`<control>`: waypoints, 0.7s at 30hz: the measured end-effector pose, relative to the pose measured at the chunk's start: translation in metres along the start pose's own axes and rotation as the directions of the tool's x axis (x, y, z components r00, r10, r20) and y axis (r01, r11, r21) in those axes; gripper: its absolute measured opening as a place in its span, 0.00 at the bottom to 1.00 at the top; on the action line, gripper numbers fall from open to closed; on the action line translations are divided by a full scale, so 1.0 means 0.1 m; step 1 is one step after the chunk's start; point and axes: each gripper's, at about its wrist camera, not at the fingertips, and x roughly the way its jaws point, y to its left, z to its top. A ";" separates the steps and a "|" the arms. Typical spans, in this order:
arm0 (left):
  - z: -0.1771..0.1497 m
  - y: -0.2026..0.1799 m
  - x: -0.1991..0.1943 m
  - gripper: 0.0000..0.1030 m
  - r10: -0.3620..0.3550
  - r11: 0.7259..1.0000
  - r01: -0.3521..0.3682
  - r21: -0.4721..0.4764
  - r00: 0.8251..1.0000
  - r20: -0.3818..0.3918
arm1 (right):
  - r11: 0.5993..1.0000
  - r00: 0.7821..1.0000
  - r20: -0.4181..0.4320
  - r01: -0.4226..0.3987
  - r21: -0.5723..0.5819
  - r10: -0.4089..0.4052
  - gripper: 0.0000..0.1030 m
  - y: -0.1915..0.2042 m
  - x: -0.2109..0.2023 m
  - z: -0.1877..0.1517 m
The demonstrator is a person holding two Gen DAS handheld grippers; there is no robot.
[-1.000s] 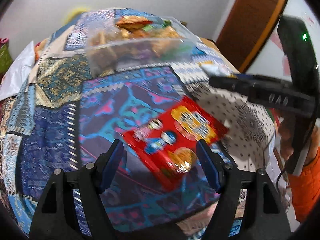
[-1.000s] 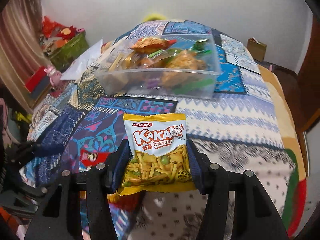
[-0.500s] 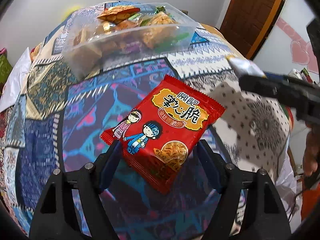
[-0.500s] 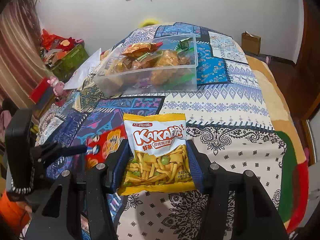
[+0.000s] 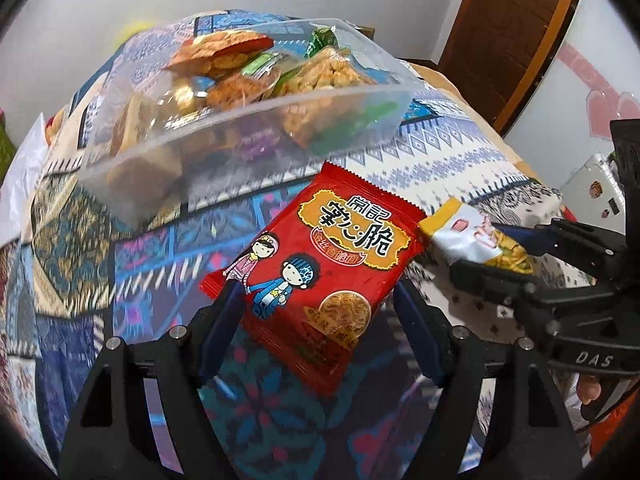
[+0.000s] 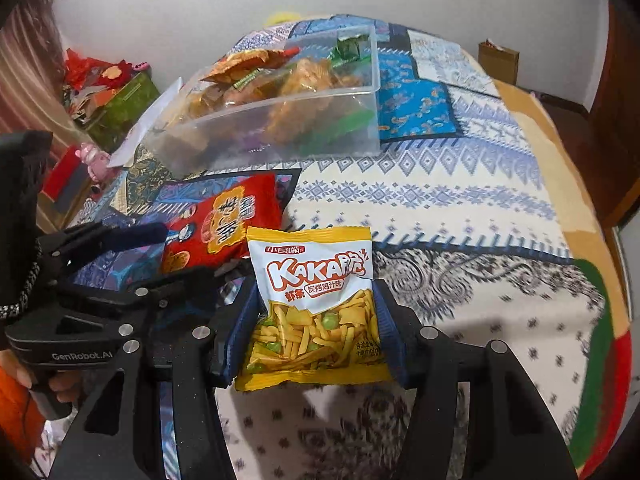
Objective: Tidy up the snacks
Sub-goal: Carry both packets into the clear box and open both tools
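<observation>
Now the right gripper clamps a "KAKA" bag; the left gripper pinches a red packet.

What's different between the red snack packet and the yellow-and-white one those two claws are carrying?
The red packet shows two cartoon children and sits askew in the left gripper; the yellow-and-white packet shows pictured chip sticks with green peas and stands upright in the right gripper. The red one looks larger. Both are sealed and held near the clear snack bin.
</observation>
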 end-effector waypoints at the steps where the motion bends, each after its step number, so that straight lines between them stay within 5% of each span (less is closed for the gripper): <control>1: 0.04 0.01 0.03 0.74 -0.001 1.000 0.001 0.004 1.000 0.000 | 1.000 1.000 -0.003 -0.002 -0.002 0.002 0.51 0.00 0.03 0.03; 10: 0.31 0.12 0.26 0.79 -0.047 0.998 0.047 -0.034 0.999 0.012 | 0.999 1.000 0.015 0.005 0.034 -0.006 0.51 -0.15 0.08 0.21; 17: 0.39 0.07 0.46 0.94 -0.072 0.997 0.073 -0.040 0.997 0.024 | 0.997 1.000 0.018 0.022 0.071 -0.023 0.51 -0.31 0.03 0.19; 21: 0.39 0.09 0.49 0.92 -0.105 0.992 0.108 -0.059 0.993 0.048 | 0.996 0.999 0.025 0.023 0.086 -0.026 0.51 -0.35 0.00 0.16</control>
